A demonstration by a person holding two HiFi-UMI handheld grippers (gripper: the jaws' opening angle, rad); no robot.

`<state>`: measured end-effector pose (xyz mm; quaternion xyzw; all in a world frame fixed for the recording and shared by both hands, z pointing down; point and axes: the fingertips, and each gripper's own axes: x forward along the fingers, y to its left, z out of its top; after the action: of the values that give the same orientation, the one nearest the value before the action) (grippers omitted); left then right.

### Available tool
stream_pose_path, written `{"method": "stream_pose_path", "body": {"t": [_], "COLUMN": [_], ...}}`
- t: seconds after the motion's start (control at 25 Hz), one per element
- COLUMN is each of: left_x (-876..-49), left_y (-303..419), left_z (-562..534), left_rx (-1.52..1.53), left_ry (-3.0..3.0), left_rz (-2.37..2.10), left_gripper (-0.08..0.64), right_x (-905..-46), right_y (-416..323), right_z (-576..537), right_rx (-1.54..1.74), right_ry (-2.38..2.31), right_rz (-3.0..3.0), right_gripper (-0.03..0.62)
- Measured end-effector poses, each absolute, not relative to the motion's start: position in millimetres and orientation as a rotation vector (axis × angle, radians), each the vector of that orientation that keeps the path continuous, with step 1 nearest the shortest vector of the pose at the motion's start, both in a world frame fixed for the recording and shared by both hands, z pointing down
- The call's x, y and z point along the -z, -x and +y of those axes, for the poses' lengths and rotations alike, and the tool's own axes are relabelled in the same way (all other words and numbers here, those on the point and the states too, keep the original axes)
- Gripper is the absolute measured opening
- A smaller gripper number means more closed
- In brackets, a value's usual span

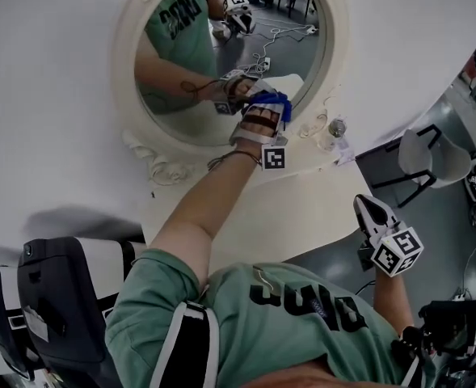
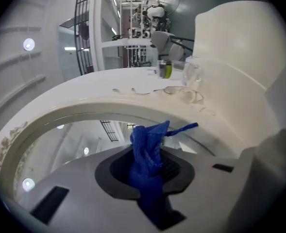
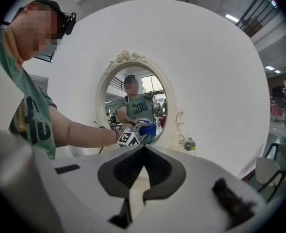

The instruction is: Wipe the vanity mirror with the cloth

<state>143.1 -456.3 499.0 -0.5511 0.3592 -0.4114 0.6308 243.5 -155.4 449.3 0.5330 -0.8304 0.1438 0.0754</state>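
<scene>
**Mirror** – oval vanity mirror in a cream frame with carved scrollwork [image 1: 130,71], at 12 o'clock in the head view. It stands against a plain white wall [image 1: 44,103].

**Cloth** – small blue mesh cloth [image 1: 273,103], bunched, against the glass at about 5 o'clock on the oval, just inside the rim.

**Left gripper** [image 1: 263,113] – arm stretched forward and jaws clamped on the cloth. Its own view shows the blue fabric [image 2: 147,154] standing up between them.

**Right gripper** [image 1: 377,213] – at 4 o'clock in the head view, held low and well apart from the mirror. Jaw tips are together with nothing between them [image 3: 142,152].

**Surface** – cream-white vanity top [image 1: 302,204] below the mirror. A small clear glass jar [image 1: 335,127] sits just beside the frame at its 4 o'clock.

**Room** – grey floor [image 1: 328,257] and a white shell chair on dark legs [image 1: 428,157] at 3 o'clock. The mirror reflects the person's green printed shirt.
</scene>
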Motion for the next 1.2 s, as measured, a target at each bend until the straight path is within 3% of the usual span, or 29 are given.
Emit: {"method": "stream_pose_path", "body": {"t": [0.24,0.52,0.68,0.96,1.2], "left_x": [-597,-597,-497,-193,-96], "left_y": [-152,-146,-128,-62,-38], "left_z": [-453,-446,-442,-414,-425], "left_rx": [1.123,1.247,1.064,0.72,0.702], "left_ry": [1.319,1.463,1.431,1.026,0.904], "left_rz": [0.663,0.565,0.68,1.072,1.194], "left_gripper": [0.071,0.078,0.08,0.08,0.08], "right_x": [-454,-449,-437,-425,-415], "right_y": [-265,-262,-260,-250,-244], "right_z": [-144,-147,-148,-156,-157], "right_rx": [-0.461,-0.423,-0.391,-0.343,-0.301], "right_ry": [-1.673,-1.673,-1.667,-1.628,-1.614], "right_rz": [-2.452,-2.49,-2.508,-2.569,-2.601], "right_gripper": [0.005,0.005,0.005,0.005,0.005]}}
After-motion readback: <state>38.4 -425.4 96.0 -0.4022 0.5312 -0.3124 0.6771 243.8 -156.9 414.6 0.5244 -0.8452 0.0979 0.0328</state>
